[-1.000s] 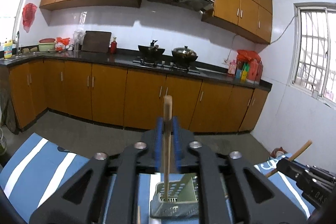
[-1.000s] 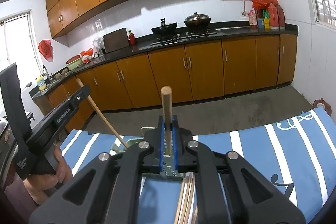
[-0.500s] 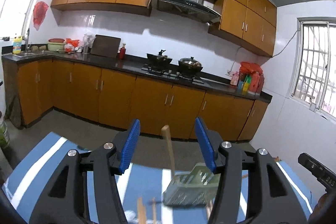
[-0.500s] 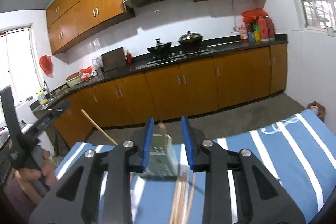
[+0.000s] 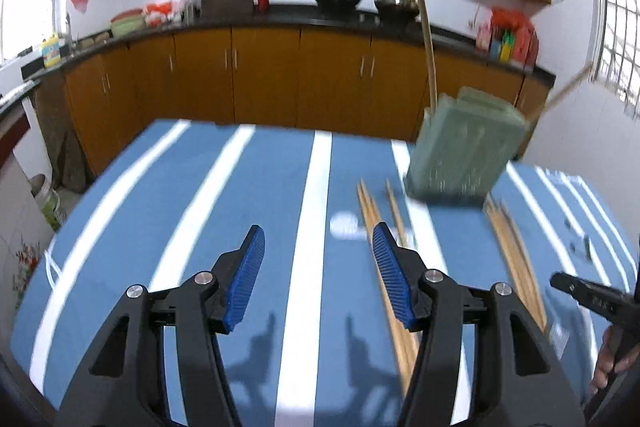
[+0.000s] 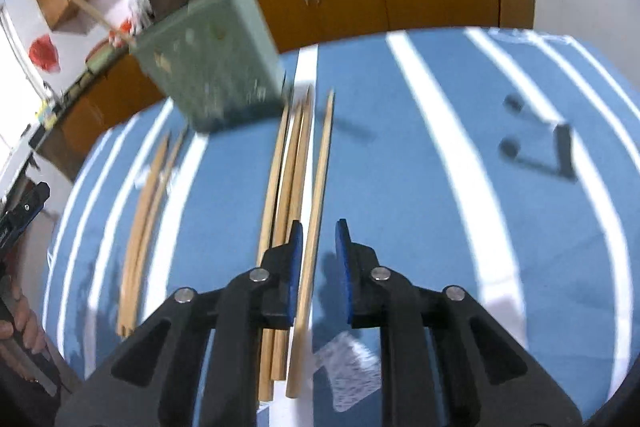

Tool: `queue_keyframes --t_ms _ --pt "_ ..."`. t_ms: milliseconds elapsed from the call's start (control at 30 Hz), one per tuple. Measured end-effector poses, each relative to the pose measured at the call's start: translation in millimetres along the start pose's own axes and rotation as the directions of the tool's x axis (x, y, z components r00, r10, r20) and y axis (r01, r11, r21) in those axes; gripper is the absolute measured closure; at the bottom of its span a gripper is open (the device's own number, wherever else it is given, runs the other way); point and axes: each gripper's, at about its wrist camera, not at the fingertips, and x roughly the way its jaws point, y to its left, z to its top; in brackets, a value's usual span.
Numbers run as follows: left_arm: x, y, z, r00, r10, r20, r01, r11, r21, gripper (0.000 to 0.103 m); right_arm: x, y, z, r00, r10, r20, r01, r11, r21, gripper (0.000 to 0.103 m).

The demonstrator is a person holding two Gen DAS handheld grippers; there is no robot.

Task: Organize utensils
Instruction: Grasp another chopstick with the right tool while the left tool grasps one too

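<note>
A green perforated utensil holder (image 5: 464,151) (image 6: 212,67) stands on the blue striped tablecloth (image 5: 240,211), with two chopsticks (image 5: 426,39) leaning out of it. My left gripper (image 5: 318,267) is open and holds nothing; a bundle of loose chopsticks (image 5: 380,223) lies just beyond its right finger. My right gripper (image 6: 319,251) hovers low over another bundle of chopsticks (image 6: 288,167). Its jaws are closing, with a narrow gap left. One chopstick (image 6: 318,187) lies on the cloth in line with that gap, close to the left pad and not pinched.
More chopsticks (image 6: 148,203) lie left of the holder in the right wrist view. A small dark object (image 6: 560,151) sits on the cloth at the right, and a scrap of paper (image 6: 348,367) under the gripper. A hand (image 6: 16,323) holds the other gripper at the left edge. Kitchen cabinets (image 5: 264,75) stand beyond the table.
Both grippers let go of the chopsticks they held over the holder, opened, and came down toward the table. The right jaws have since narrowed again.
</note>
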Motion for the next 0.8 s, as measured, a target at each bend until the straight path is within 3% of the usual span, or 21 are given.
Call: queue_keyframes --t_ms 233,500,633,800 --pt "9 -6 -19 0.997 -0.048 -0.067 0.048 0.999 0.003 0.047 16 7 -8 0.999 -0.038 -0.021 0.037 0.998 -0.042 0.091" --pt "26 -19 -38 0.978 -0.135 -0.161 0.137 0.991 -0.001 0.064 12 -26 4 0.991 -0.132 0.006 0.131 0.99 0.054 0.095" --pt "36 -28 -48 0.966 -0.151 -0.209 0.156 0.988 0.008 0.074 11 -30 3 0.99 -0.137 0.01 0.137 0.989 0.048 0.095" --pt "43 -39 -58 0.958 -0.136 -0.251 0.15 0.988 0.036 0.077 11 -28 2 0.989 -0.147 0.016 0.147 0.989 0.036 0.095"
